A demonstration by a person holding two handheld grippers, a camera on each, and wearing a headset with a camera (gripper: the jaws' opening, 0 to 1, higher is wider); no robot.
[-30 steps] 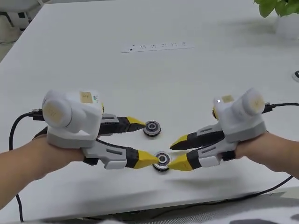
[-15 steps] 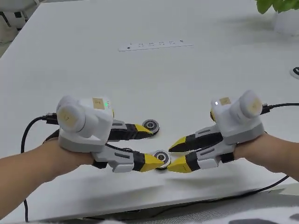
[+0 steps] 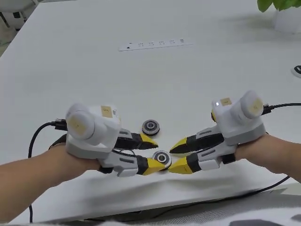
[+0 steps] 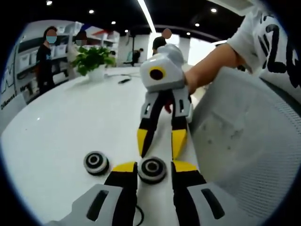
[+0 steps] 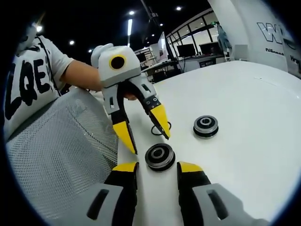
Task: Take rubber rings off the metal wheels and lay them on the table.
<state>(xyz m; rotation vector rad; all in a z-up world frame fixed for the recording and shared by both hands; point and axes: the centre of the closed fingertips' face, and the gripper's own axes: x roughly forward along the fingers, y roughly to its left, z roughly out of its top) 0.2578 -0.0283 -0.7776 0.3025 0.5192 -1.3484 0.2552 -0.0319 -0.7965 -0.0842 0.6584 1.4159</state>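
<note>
Right now the white table (image 3: 188,70) carries very little: a power strip (image 3: 150,45) lies toward its far edge, a potted plant (image 3: 277,5) stands at the far right corner, and all your work sits close to the near edge. Your left gripper (image 3: 158,154) comes in from the left with its jaws spread about as wide as a wheel, and its two yellow tips flank the near wheel (image 3: 162,158). In the left gripper view that wheel (image 4: 152,169) sits right between the tips, but whether either tip actually presses on it cannot be told. Your right gripper (image 3: 171,159) faces it from the other side, jaws also parted and gripping nothing, with the same wheel (image 5: 160,157) just ahead of its tips. The second wheel (image 3: 151,126) stands apart, a little farther from the near edge, with neither gripper on it. Each wheel shows a dark outer band around a bright metal hub, which looks like its rubber ring (image 5: 160,149), still seated. No loose ring lies on the worktop in these views, so by my reading the task is at its start: you have two rings to pull off and lay down, and the near wheel is the one lined up first.
</note>
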